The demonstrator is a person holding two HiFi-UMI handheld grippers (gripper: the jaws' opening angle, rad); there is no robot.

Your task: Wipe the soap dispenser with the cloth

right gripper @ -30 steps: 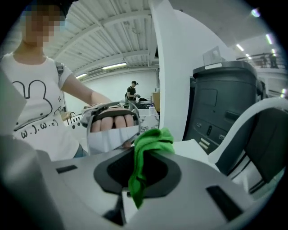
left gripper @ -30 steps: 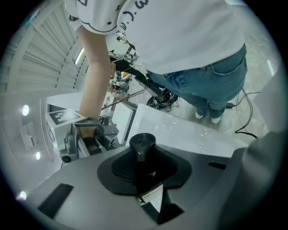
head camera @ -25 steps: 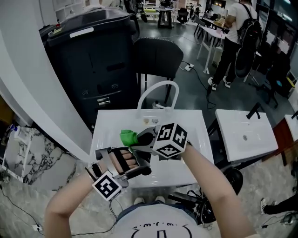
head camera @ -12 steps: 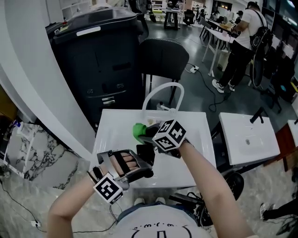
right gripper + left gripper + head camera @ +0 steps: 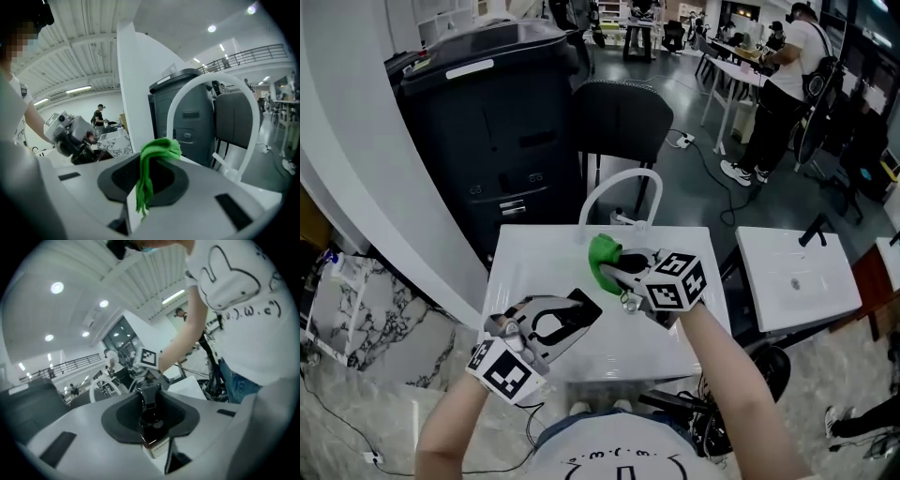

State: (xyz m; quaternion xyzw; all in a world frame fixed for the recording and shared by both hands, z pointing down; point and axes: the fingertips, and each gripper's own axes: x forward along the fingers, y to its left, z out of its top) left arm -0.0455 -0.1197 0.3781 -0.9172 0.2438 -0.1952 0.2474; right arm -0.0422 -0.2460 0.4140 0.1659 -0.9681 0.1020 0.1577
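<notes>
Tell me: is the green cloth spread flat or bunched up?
Bunched up: the green cloth hangs crumpled, pinched in the right gripper.

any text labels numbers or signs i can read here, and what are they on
".ω.": part of an emoticon print on the person's white shirt; the marks around it are unclear.
Label at the foot of the soap dispenser: too blurred to read.
White strip on the lid of the dark bin: too small to read.
Square markers: black-and-white patterns only, no letters.

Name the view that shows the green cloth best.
Right gripper view: the green cloth fills the middle, pinched between the right tongs. Head view shows it small; left gripper view does not show it clearly.
</notes>
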